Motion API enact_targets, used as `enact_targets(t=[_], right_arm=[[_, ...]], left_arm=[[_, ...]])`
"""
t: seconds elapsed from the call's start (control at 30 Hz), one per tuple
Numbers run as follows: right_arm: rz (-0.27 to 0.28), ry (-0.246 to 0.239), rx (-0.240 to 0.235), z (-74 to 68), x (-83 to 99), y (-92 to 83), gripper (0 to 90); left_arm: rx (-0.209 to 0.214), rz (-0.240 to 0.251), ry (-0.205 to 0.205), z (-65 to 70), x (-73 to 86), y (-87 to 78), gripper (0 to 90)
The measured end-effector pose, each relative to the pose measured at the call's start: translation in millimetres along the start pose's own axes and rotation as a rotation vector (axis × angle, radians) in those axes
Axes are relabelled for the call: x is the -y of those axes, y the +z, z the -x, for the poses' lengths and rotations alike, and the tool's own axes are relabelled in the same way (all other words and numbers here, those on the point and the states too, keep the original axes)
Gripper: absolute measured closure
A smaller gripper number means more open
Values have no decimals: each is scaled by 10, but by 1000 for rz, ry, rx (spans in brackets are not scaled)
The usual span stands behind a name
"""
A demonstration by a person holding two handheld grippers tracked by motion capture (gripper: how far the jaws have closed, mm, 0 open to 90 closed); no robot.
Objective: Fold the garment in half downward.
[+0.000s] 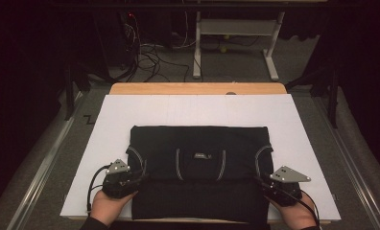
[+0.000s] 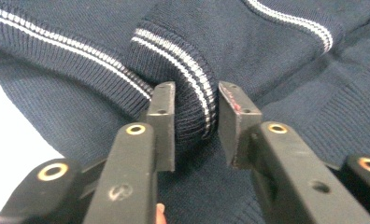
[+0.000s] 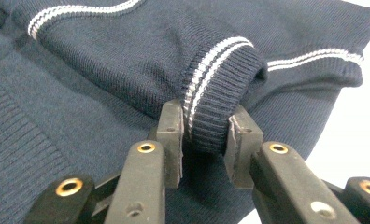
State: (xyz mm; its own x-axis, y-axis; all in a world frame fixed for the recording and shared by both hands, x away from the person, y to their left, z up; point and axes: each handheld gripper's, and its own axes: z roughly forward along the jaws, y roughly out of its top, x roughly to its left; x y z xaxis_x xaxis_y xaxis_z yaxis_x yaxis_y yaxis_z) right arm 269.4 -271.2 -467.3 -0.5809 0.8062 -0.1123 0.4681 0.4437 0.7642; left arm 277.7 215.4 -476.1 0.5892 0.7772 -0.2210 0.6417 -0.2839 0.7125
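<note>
A dark navy sweater (image 1: pixel 199 163) lies folded on a white sheet (image 1: pixel 197 108) over the wooden table (image 1: pixel 197 88), in the lower centre of the high view, with the near part folded up over the body.

Left gripper (image 1: pixel 139 178), lower left of the high view, is held by the person's left hand (image 1: pixel 109 207) at the sweater's left edge. In the left gripper view a ribbed cuff (image 2: pixel 192 100) with two white stripes sits between the jaws; the left pad touches it, while a narrow gap shows at the right pad. Jaws released, not pinching.

Right gripper (image 1: pixel 260 180), lower right of the high view, is at the sweater's right edge. In the right gripper view the other striped cuff (image 3: pixel 218 100) is squeezed between both pads (image 3: pixel 170 126), with the fabric bulging above them. Jaws clenched on this cuff.

White sheet shows at the far left of the left gripper view and the right edge of the right gripper view
</note>
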Motion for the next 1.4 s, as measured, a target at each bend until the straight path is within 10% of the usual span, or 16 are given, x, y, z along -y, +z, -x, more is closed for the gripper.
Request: enact_targets(t=[0.2,0.67,1.03,1.2,1.4], right_arm=[[-29,24,-39,3,48,10,570],[151,135,-56,146,-225,-79,414],[22,78,-81,130,-781,490,417],[-53,78,-102,84,-719,655,460],[-118,52,-103,12,-642,742,518]], left_arm=[[-33,40,0,-18,-3,-86,458],[-43,99,9,10,-312,-51,262],[-50,-95,28,53,-975,447,240],[-31,-230,-13,-28,-910,669,232],[-47,-238,74,75,-854,717,334]])
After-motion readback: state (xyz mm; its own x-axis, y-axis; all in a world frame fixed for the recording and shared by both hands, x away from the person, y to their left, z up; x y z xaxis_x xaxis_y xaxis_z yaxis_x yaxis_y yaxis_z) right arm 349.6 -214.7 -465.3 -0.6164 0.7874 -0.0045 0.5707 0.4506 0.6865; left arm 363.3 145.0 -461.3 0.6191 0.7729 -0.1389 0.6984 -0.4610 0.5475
